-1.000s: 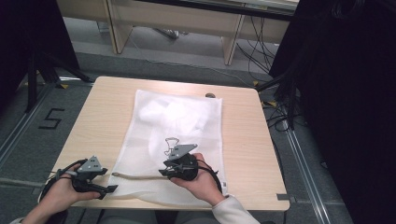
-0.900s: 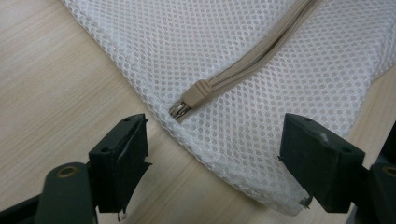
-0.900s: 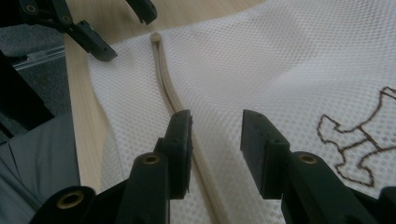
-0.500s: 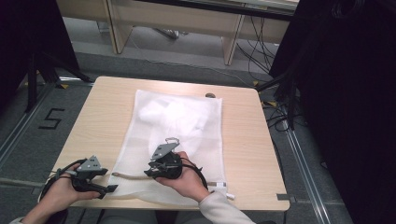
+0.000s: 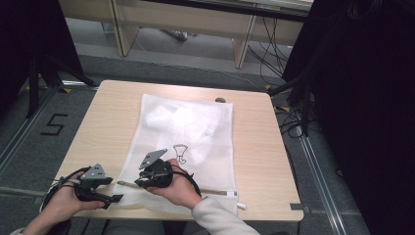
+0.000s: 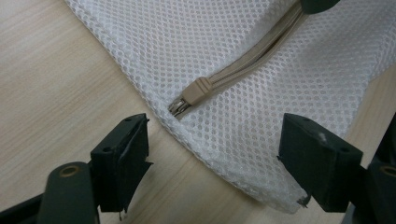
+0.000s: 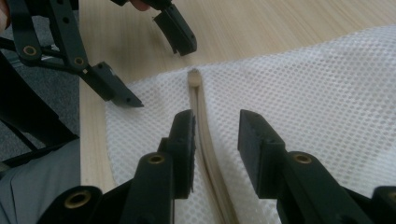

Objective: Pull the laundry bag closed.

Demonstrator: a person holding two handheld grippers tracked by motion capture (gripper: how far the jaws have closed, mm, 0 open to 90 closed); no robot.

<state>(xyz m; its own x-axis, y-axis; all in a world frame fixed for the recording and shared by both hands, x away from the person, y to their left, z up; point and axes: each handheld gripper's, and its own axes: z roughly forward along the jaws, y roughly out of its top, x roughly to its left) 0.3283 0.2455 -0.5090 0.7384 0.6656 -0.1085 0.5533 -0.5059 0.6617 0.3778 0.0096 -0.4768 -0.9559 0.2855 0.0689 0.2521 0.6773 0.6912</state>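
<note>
1. Now my right gripper (image 7: 215, 135), jaws half open and just closing, straddles the zipper (image 7: 201, 112) of the mesh bag (image 5: 195, 132) without pinching it.
2. My left gripper (image 6: 215, 163) gapes wide at the bag's corner.
3. White cloth (image 5: 183, 120) lies inside.

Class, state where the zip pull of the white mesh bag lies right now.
In the left gripper view the zip pull lies at the near-left corner of the mesh bag, just ahead of the left hand-held gripper, whose jaws stand open around that corner.

left tool (image 6: 212, 158) agape, right tool (image 7: 215, 135) closing
</note>
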